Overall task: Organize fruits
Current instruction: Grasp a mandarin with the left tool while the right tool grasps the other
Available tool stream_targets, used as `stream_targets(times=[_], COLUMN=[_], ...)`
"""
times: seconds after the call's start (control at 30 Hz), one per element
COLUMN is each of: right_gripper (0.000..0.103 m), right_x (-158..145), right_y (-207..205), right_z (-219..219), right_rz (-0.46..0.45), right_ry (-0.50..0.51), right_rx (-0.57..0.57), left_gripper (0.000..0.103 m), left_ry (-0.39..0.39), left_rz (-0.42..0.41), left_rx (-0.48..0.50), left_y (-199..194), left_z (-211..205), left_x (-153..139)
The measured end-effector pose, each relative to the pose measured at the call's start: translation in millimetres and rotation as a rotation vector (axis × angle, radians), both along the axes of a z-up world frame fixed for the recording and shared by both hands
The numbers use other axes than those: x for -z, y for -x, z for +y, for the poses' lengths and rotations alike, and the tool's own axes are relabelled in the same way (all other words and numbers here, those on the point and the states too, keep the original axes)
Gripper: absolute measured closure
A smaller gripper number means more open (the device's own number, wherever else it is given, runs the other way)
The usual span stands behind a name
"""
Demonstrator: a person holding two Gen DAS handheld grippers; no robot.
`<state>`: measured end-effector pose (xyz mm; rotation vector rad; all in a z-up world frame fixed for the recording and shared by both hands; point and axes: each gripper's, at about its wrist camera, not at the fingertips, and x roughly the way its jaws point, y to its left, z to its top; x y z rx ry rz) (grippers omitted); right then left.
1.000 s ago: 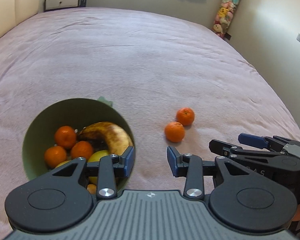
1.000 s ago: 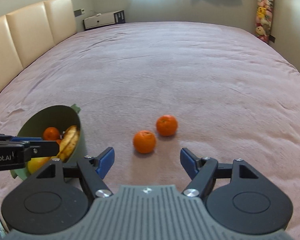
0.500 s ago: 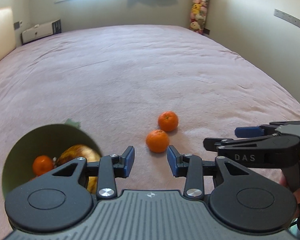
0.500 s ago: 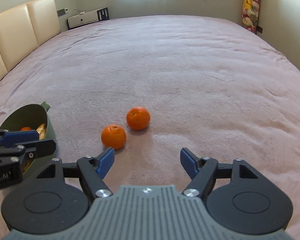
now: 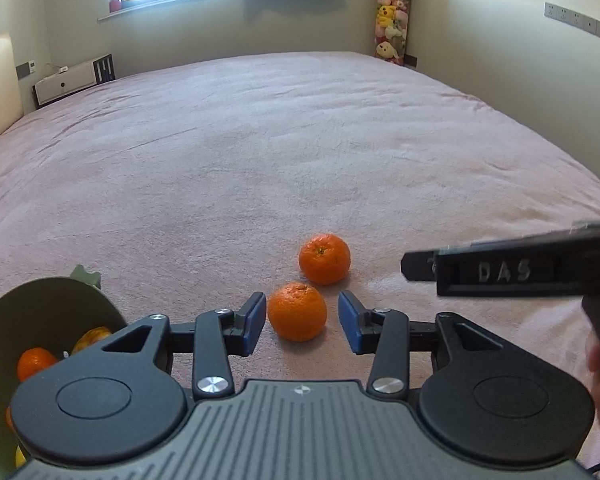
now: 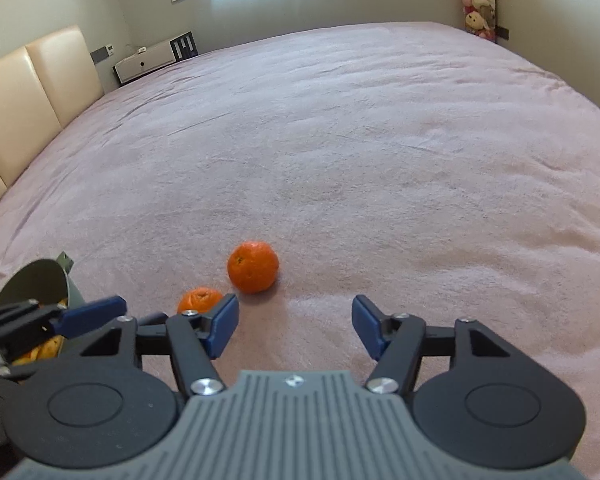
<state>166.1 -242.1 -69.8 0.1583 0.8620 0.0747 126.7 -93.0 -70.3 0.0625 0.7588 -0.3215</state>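
Observation:
Two tangerines lie side by side on the pink bedspread. The near tangerine (image 5: 296, 312) sits between the blue pads of my left gripper (image 5: 303, 320), whose jaws are opening, with a gap on each side. The far tangerine (image 5: 325, 258) lies just beyond it. My right gripper (image 6: 296, 328) hangs over bare bedspread to the right of the far tangerine (image 6: 253, 267); its jaws are closing with nothing between them. Its left finger half hides the near tangerine (image 6: 200, 300). The green bowl (image 5: 60, 292) holds tangerines and a banana.
The bowl (image 6: 32, 280) stands at the left, close to the left gripper (image 6: 96, 312). The right gripper (image 5: 420, 270) reaches in from the right, with a hand behind it. The wide bedspread (image 6: 340, 140) stretches to a padded headboard (image 6: 40, 92) on the left.
Both grippers have come down toward the two tangerines. The left jaws stand wider, now around the near tangerine; the right jaws are narrower. The bowl has slid to the views' left edge.

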Motion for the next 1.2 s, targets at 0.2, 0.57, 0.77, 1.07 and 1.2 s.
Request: stream_targets(times=[0.2,0.57,0.77,1.07,1.2], right_gripper=[0.042,0.042,0.042,0.043,0.046], right_x=[8,30,42,53,58], right_y=[-17,-50,-68,-83,-90], right_z=[3,23,33,36,38], right_rz=[0.024,0.073,0.089,0.106,0.114], right_ry=[-0.014,-0.033,-0.043,-0.048,-0.04], right_rx=[0.002,-0.05,-0.088,-0.098,-0.109], left_gripper=[0.046,0.041,0.04,0.05,0.051], left_ry=[-0.064,-0.054,-0.034,0.013,0.036], left_rz=[0.043,0.076,0.113,0.132,0.151], left_rx=[0.02,0.007,0.001,-0.008,-0.018], left_y=[-11,-32,-40,-47,-48], left_z=[-9,-16,-13,-11,-6], left_x=[23,39,46,45,43])
